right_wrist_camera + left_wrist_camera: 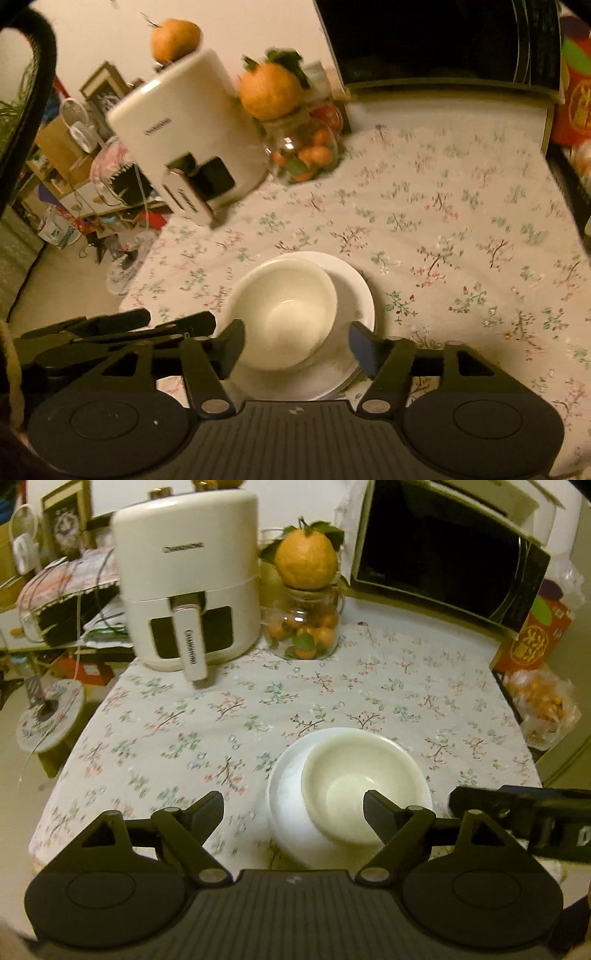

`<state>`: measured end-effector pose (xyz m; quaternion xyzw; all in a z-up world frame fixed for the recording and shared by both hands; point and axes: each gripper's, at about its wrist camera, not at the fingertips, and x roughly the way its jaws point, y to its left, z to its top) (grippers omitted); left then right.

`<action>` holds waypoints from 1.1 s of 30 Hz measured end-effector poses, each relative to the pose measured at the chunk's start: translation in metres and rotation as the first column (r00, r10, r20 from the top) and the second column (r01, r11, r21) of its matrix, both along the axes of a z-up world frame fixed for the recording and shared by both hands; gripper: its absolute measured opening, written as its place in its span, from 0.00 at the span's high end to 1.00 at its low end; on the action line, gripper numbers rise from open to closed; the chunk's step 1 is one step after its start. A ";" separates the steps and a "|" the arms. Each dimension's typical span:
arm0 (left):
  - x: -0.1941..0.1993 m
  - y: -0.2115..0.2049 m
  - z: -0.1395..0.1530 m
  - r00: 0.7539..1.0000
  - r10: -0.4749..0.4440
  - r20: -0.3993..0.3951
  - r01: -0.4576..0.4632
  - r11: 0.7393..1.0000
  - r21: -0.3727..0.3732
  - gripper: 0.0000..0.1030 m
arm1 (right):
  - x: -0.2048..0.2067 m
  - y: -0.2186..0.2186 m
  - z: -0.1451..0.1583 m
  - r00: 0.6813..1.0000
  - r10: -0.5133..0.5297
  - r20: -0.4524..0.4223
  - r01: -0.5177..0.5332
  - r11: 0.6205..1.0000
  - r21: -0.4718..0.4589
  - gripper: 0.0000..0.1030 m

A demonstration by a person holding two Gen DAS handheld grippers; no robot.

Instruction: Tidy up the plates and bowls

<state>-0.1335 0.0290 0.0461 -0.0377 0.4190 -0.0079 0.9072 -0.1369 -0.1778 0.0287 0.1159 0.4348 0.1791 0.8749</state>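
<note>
A white bowl [364,779] sits on a stack of white plates [284,797] on the floral tablecloth, near the table's front edge. In the right wrist view the bowl [284,314] rests toward the left of the plates [354,291]. My left gripper [293,808] is open and empty, hovering just in front of the stack with its right finger over the bowl. My right gripper [295,345] is open and empty, its fingers standing on either side of the bowl's near rim without holding it. The right gripper's body shows at the right of the left wrist view [517,812].
A white air fryer [184,587] stands at the back left. A glass jar of small oranges [306,627] with a big orange on top is beside it. A black microwave [450,550] is at the back right. Clutter and a stool [48,716] lie off the table's left edge.
</note>
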 end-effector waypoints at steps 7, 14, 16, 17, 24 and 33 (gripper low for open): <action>-0.045 -0.002 0.029 0.998 0.009 0.062 -0.010 1.000 0.024 0.11 | -0.041 -0.005 0.028 1.000 0.000 -0.019 0.001 0.999 0.044 0.31; -0.084 -0.001 0.059 0.993 0.020 0.115 -0.027 0.998 0.058 0.00 | -0.079 -0.004 0.055 1.000 -0.001 0.013 0.000 0.998 0.063 0.19; -0.093 -0.001 0.066 0.992 0.022 0.123 -0.030 0.997 0.066 0.00 | -0.090 -0.006 0.066 0.999 -0.004 0.032 0.002 0.998 0.061 0.13; -0.098 -0.001 0.069 0.992 0.021 0.124 -0.029 0.997 0.065 0.00 | -0.096 -0.007 0.071 0.999 -0.005 0.044 0.003 0.998 0.056 0.12; -0.124 -0.004 0.091 0.985 0.018 0.171 -0.033 0.996 0.088 0.00 | -0.130 -0.005 0.102 0.993 0.025 0.115 -0.026 1.000 0.007 0.02; -0.146 -0.005 0.105 0.966 0.028 0.258 -0.062 0.990 0.126 0.00 | -0.159 -0.002 0.124 0.981 0.018 0.193 -0.015 1.000 -0.019 0.02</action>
